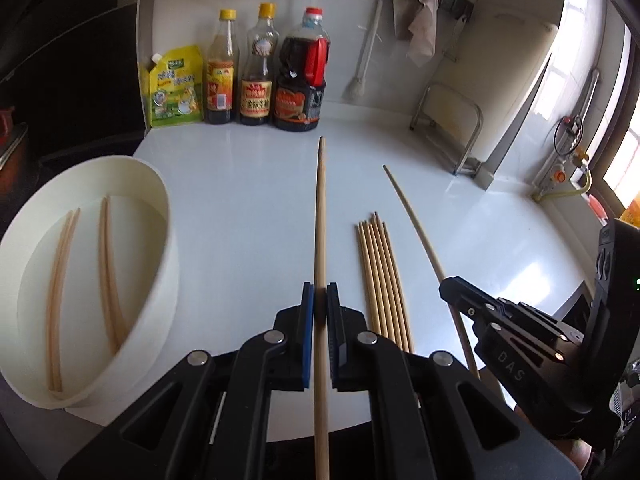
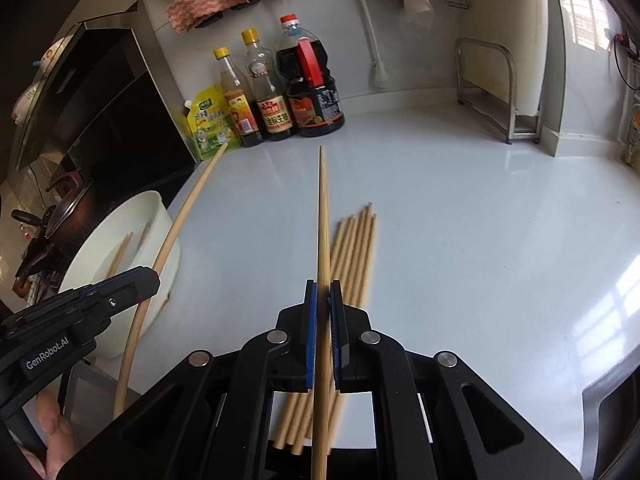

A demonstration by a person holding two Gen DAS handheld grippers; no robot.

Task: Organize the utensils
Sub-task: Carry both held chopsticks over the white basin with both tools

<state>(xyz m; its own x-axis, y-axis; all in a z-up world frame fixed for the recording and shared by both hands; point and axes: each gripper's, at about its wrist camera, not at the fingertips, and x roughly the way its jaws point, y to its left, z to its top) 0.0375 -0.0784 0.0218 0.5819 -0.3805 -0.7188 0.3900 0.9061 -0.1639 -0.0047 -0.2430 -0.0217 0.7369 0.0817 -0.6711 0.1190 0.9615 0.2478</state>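
My left gripper (image 1: pixel 320 292) is shut on one wooden chopstick (image 1: pixel 320 208) that points away over the white counter. My right gripper (image 2: pixel 323 286) is likewise shut on a single chopstick (image 2: pixel 323 208), lifted above the pile. Several loose chopsticks (image 1: pixel 380 276) lie side by side on the counter between the two grippers, seen under the right gripper's chopstick as the pile (image 2: pixel 356 248). A white round tub (image 1: pixel 160 208) at the left holds several chopsticks (image 1: pixel 106 264). The right gripper (image 1: pixel 452 286) shows at the right of the left wrist view, and the left gripper (image 2: pixel 148 276) at the left of the right wrist view.
Three sauce bottles (image 1: pixel 256 72) and a yellow-green pouch (image 1: pixel 174 88) stand against the back wall. A metal rack (image 2: pixel 500 92) sits at the back right. A dark stove with a lidded pot (image 2: pixel 68 204) lies left of the tub. A hand (image 2: pixel 52 436) holds the left gripper.
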